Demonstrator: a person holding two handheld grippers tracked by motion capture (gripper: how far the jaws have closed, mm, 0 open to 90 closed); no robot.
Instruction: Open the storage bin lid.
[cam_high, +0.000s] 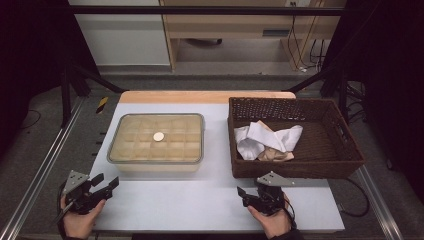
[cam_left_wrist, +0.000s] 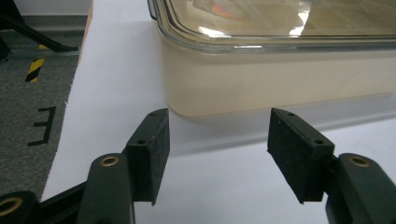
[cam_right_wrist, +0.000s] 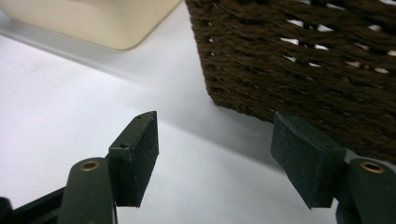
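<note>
Left gripper (cam_high: 105, 186) held in a hand (cam_high: 80, 220) at the near left corner of the table (cam_high: 170, 200), jaws spread wide with nothing between them, aimed toward the plastic box (cam_high: 156, 140). In the left gripper view the same gripper (cam_left_wrist: 217, 140) stands just short of the near wall of that box (cam_left_wrist: 280, 79), apart from it, bare white tabletop (cam_left_wrist: 116, 93) between the pads.

Right gripper (cam_high: 246, 195) held in the other hand (cam_high: 272, 222) along the near edge, right of the middle, jaws likewise wide and empty. In the right gripper view this gripper (cam_right_wrist: 215, 144) points at the near left corner of the basket (cam_right_wrist: 299, 65), close to the woven wall but not touching; a rounded corner of the box (cam_right_wrist: 107, 23) at upper left.

Box lying on the left half of the table, clear lid (cam_high: 120, 150) on, a grid of compartments visible through it, a small round pale disc (cam_high: 158, 136) near the middle of the lid or just under it, which of the two unclear.

Dark wicker basket (cam_high: 300, 167) on the right half, just beside the box with a strip of tabletop between. White cloth (cam_high: 260, 137) crumpled inside toward its left side, a beige piece (cam_high: 277, 156) partly under it at the near side.
</note>
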